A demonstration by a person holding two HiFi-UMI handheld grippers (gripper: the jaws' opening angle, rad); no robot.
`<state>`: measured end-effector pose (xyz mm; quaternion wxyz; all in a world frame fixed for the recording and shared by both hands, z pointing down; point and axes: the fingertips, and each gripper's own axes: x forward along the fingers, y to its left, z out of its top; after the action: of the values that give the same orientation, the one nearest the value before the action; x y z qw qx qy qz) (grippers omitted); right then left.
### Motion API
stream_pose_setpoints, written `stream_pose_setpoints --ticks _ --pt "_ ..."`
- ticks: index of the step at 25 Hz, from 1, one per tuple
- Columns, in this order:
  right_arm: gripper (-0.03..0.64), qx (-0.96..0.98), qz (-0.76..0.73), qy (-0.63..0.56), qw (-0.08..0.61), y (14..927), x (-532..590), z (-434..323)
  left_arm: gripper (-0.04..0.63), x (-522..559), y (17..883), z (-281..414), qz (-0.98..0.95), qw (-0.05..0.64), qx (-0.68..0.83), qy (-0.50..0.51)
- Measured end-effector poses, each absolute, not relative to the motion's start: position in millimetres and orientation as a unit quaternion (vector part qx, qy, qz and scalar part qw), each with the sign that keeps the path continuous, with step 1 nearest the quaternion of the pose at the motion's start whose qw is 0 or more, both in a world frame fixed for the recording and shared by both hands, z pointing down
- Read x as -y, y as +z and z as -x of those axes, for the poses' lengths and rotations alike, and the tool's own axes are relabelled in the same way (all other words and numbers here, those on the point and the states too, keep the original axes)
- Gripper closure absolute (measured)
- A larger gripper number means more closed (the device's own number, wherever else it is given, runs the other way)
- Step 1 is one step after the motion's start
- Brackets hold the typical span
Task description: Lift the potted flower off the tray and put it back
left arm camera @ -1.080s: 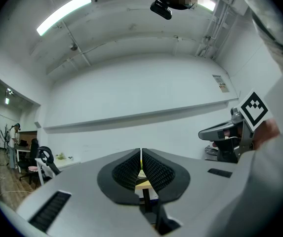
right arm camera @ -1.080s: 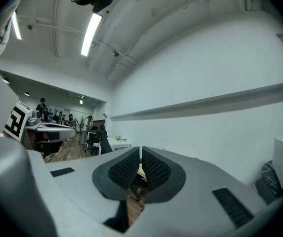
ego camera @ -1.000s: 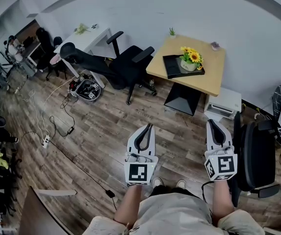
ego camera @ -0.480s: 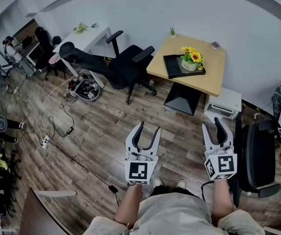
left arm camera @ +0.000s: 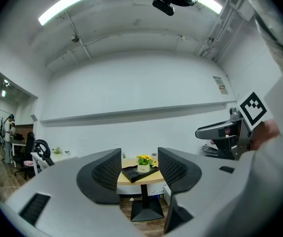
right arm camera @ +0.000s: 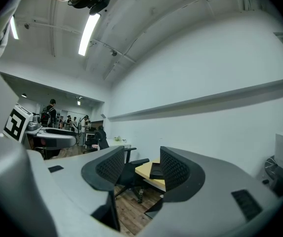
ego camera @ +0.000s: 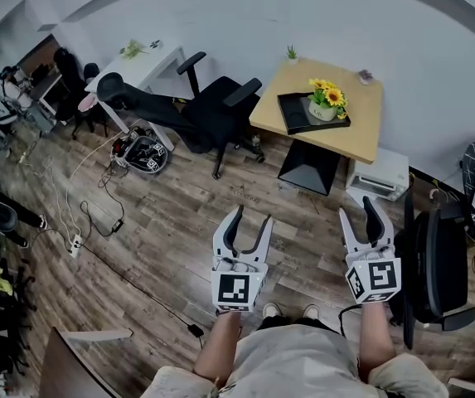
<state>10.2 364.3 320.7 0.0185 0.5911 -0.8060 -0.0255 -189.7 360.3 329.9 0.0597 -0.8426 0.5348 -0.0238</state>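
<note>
Tabletop (ego camera: 366, 124): one tray (ego camera: 291, 107), one potted flower (ego camera: 324, 100); left gripper (ego camera: 252, 215), right gripper (ego camera: 358, 209) fingers just spread, empty.

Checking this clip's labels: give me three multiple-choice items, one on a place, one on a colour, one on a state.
1. Where does the potted flower stand? A. On the tray on the wooden table. B. On the floor. C. On a chair.
2. What colour is the tray? A. White. B. Black. C. Red.
3. How are the left gripper and right gripper? A. Both shut on the flower. B. Both open, empty. C. One shut, one open.
Answers: A, the flower sits on the tray on the table; B, it shows black against the tan top; B, both pairs of jaws have just been opening and stand apart with nothing between.
</note>
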Motion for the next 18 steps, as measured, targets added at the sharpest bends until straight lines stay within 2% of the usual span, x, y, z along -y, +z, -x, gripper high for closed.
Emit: stream_pose_setpoints --ticks 18 --pt "0.390 0.799 -0.599 -0.041 0.028 319.7 -354.0 53.9 0.376 -339.9 335.2 244.5 0.862 0.057 -0.504 -0.002"
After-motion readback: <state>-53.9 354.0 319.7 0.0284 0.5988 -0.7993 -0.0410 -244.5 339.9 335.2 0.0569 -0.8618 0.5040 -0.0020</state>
